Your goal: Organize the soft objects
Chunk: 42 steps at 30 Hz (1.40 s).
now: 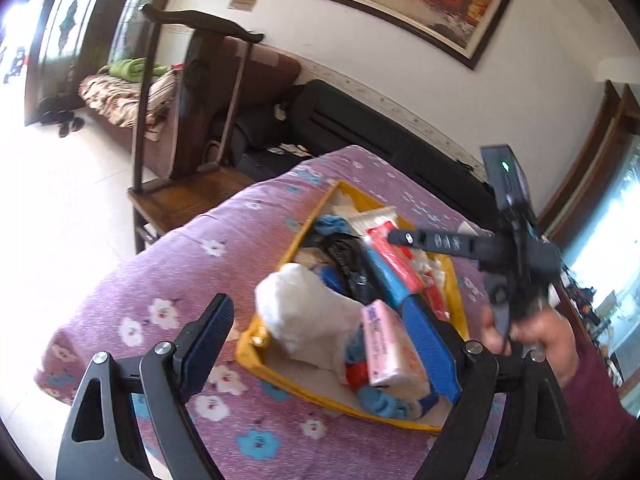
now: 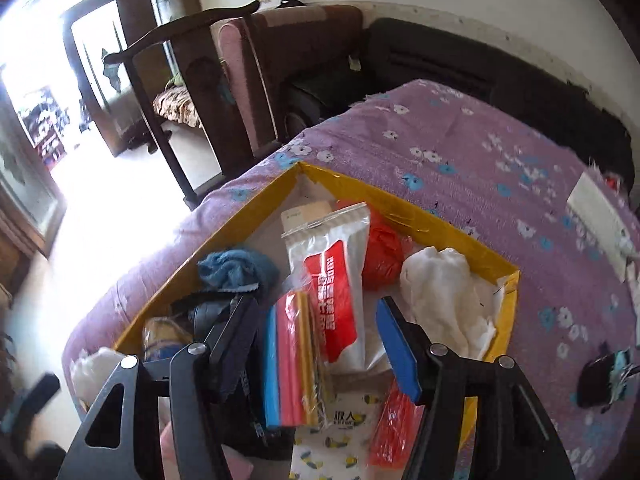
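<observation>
A yellow-rimmed box (image 1: 250, 354) (image 2: 248, 224) sits on a purple flowered quilt, filled with soft items. In the left wrist view a white fluffy cloth (image 1: 304, 312) and a pink tissue pack (image 1: 390, 354) lie between my left gripper's (image 1: 320, 320) open fingers, not clamped. In the right wrist view my right gripper (image 2: 316, 320) is open above a blue-red-yellow pack (image 2: 290, 360) and a white-and-red pouch (image 2: 336, 276). A blue cloth (image 2: 236, 268), a red bag (image 2: 382, 254) and a white cloth (image 2: 444, 296) lie in the box. The right gripper also shows in the left wrist view (image 1: 404, 236).
The purple quilt (image 2: 460, 152) covers a table or bed. A wooden chair (image 1: 188, 184) and a dark sofa (image 1: 360, 124) stand behind it. A white object (image 2: 600, 212) and a dark item (image 2: 604, 376) lie on the quilt at the right.
</observation>
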Motion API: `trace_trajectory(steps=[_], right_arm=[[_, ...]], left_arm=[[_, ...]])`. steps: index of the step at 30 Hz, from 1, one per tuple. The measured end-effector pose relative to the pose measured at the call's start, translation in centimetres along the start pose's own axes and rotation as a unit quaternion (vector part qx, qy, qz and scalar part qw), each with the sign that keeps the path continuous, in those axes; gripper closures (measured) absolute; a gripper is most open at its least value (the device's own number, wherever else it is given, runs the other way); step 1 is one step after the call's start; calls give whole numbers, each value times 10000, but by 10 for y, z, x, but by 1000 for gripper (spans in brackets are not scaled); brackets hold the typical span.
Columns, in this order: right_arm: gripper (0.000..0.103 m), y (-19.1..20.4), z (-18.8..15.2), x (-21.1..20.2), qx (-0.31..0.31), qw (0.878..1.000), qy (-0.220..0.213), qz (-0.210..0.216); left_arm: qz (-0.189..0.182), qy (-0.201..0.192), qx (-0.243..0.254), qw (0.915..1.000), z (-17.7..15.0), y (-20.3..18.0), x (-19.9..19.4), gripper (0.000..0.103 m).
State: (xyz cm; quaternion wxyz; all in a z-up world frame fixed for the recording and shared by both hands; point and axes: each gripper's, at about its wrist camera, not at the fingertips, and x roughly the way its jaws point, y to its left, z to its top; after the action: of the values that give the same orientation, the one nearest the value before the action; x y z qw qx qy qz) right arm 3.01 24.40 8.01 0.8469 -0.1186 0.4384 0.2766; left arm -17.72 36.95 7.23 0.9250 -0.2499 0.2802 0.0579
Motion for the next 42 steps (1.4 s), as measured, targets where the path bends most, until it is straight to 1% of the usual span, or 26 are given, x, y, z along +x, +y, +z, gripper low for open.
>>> trace_trajectory(steps=[2,3,5,7,8,10,12,14,15,17,18,20,21,22,24,27,29,31,32,33,34,35,37,38,39,42], right_arm=[[36,12,-11,10,-332,9986,253,-336],[36,12,-15,21,-416,9966,490,-510],[33,4,-25,25,-313,9963,551,-576],[33,1,-29,7,-160,9984,339,-417],[32,4,-30,-8,-164,9995,144,-221],[31,21,-24,-30,-347,9993,-92,54],[27,43,-29,-40,-655,9975,-133,221],[26,62,-40,-35,-979,9950,13,216],[26,68,-49,-28,-1196,9927,142,72],[26,73,-67,-12,-1594,9851,265,-583],[26,71,-74,-7,-1666,9829,330,-719],[26,53,-77,-7,-1457,9883,387,-234],[26,44,-74,-19,-1181,9927,236,61],[26,36,-72,-31,-997,9949,38,145],[25,18,-66,-60,-663,9968,-387,222],[21,-11,-69,-95,-321,9962,-793,169],[20,-27,-82,-109,-195,9954,-936,5],[20,-39,-103,-122,-68,9945,-1023,-194],[20,-46,-111,-126,2,9942,-1041,-263],[20,-56,-124,-129,107,9939,-1048,-327],[20,-63,-132,-131,202,9936,-1044,-367],[20,-68,-140,-134,286,9932,-1053,-394],[20,-76,-154,-137,417,9920,-1119,-399],[19,-77,-159,-141,441,9917,-1144,-392],[19,-78,-163,-141,457,9914,-1164,-379],[19,-76,-171,-141,399,9914,-1204,-327]], left_arm=[[72,-3,-70,9999,1,4,-1,17],[105,-7,-75,9999,1,5,-2,17],[155,-28,-56,9999,1,5,-8,17],[210,-74,-28,9997,1,5,-13,17],[266,-94,-33,9996,2,7,-14,17],[359,-112,-109,9992,4,11,-14,17],[435,-105,-163,9989,3,13,-15,17],[488,-74,-174,9986,1,13,-15,17],[513,-57,-150,9986,0,12,-16,17],[602,-32,-50,9982,-1,9,-16,17],[619,-11,-11,9981,-2,7,-15,17],[604,26,63,9981,-2,2,-15,17],[621,19,126,9980,-2,-2,-14,17],[644,14,175,9978,-2,-4,-15,17],[680,17,329,9971,-1,-13,-15,17],[788,-24,631,9949,-3,-31,-16,17],[1093,-223,932,9894,-7,-47,-21,16],[1533,-627,1200,9789,-10,-63,-29,14],[1766,-946,1281,9713,-12,-73,-36,10],[1924,-1297,1273,9643,-13,-82,-46,0],[1989,-1535,1245,9599,-13,-87,-54,0],[2003,-1907,1215,9533,-15,-97,-67,0],[1929,-2379,1183,9446,-19,-110,-82,0],[1938,-2478,1162,9421,-21,-114,-84,0],[1951,-2464,1153,9423,-21,-117,-82,0],[1771,-1699,1360,9598,-14,-128,-58,0]])
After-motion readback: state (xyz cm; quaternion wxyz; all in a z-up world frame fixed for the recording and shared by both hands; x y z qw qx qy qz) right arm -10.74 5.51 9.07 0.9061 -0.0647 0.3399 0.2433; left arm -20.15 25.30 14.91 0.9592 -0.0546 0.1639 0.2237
